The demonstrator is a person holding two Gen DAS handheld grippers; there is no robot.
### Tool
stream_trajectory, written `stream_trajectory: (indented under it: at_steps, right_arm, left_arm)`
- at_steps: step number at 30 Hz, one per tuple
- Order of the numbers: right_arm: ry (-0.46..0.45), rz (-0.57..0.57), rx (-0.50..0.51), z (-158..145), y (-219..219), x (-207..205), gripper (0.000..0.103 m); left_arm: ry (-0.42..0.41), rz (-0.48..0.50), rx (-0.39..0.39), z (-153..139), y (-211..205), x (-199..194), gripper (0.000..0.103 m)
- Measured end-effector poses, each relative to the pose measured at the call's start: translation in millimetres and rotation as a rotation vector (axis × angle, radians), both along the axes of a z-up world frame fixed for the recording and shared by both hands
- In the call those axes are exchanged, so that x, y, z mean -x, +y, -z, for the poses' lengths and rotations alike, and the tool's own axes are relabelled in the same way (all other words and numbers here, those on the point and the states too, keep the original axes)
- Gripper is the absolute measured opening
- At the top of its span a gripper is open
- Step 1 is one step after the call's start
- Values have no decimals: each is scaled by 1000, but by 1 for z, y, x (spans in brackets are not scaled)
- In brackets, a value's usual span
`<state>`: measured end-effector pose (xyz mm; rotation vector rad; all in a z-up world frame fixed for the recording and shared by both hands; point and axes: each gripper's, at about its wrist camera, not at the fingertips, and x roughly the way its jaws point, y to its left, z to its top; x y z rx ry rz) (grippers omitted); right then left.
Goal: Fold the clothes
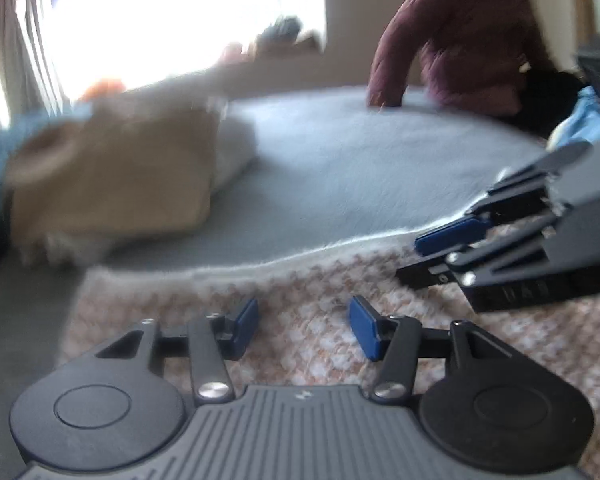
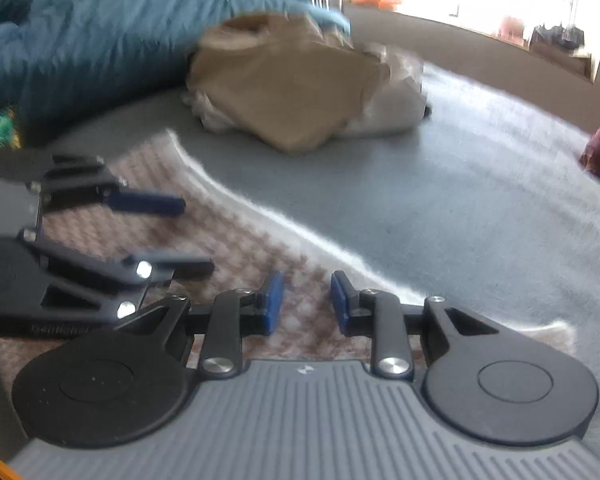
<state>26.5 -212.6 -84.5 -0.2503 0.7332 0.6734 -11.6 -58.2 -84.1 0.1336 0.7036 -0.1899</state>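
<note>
A pink-and-white checked knit garment (image 1: 320,304) (image 2: 228,248) with a fuzzy white edge lies flat on the grey bed sheet (image 1: 340,168) (image 2: 460,200). My left gripper (image 1: 306,326) hovers over it, its blue pads well apart and nothing pinched between them. From the right wrist view the left gripper (image 2: 198,236) sits at the left, over the same garment. My right gripper (image 2: 306,302) has its pads a narrow gap apart above the garment near its white edge, with no cloth visibly clamped. It enters the left wrist view from the right (image 1: 408,258).
A heap of tan and white clothes (image 1: 112,184) (image 2: 292,80) lies farther back on the bed. A blue duvet (image 2: 80,40) is bunched behind it. A person in a maroon jacket (image 1: 460,40) rests a hand on the bed's far edge. A bright window (image 1: 160,12) is beyond.
</note>
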Motion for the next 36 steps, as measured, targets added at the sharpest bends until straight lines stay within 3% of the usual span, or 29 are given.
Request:
stream_trajectory:
  at_steps: [4, 9, 11, 13, 15, 16, 19, 21, 22, 23, 25, 29, 33, 35, 36]
  right_arm:
    - [7, -7, -27, -2, -2, -5, 26]
    - [-8, -156, -98, -21, -18, 21, 25]
    - [-6, -191, -3, -5, -11, 29, 27]
    - [-59, -223, 22, 7, -11, 37, 28]
    - [-36, -226, 7, 0, -14, 34, 28]
    - [-32, -249, -1, -4, -16, 35, 29]
    - [-52, -377, -27, -18, -23, 44, 29]
    - [-73, -479, -41, -24, -24, 56, 34]
    - [-70, -527, -33, -24, -23, 61, 44]
    - [-54, -571, -12, -20, -20, 65, 52]
    - [-34, -630, 62, -6, -12, 70, 57]
    - [-30, -658, 84, -12, -13, 67, 58]
    - [-4, -784, 167, -21, -12, 68, 63]
    - [26, -811, 202, -13, -10, 70, 84]
    - [28, -816, 208, -8, -10, 71, 88]
  left_arm:
    - [-2, -6, 35, -3, 6, 1, 54]
    - [19, 2, 72, -4, 13, -3, 54]
    - [36, 5, 81, -6, 14, -5, 55]
    - [56, 15, 93, -11, 17, -3, 57]
    - [80, 19, 94, -22, 28, 3, 71]
    - [85, 9, 82, -28, 36, 8, 84]
    - [74, -12, 47, -49, 71, 29, 90]
    - [80, -35, 30, -60, 96, 40, 97]
    - [93, -55, 36, -61, 110, 43, 99]
    - [120, -82, 56, -59, 125, 46, 99]
    - [202, -168, 116, -49, 151, 48, 99]
    - [338, -262, 263, -21, 189, 54, 98]
    - [319, -249, 385, -11, 212, 60, 96]
    - [369, -221, 479, -3, 224, 57, 97]
    - [407, -211, 532, 4, 229, 54, 97]
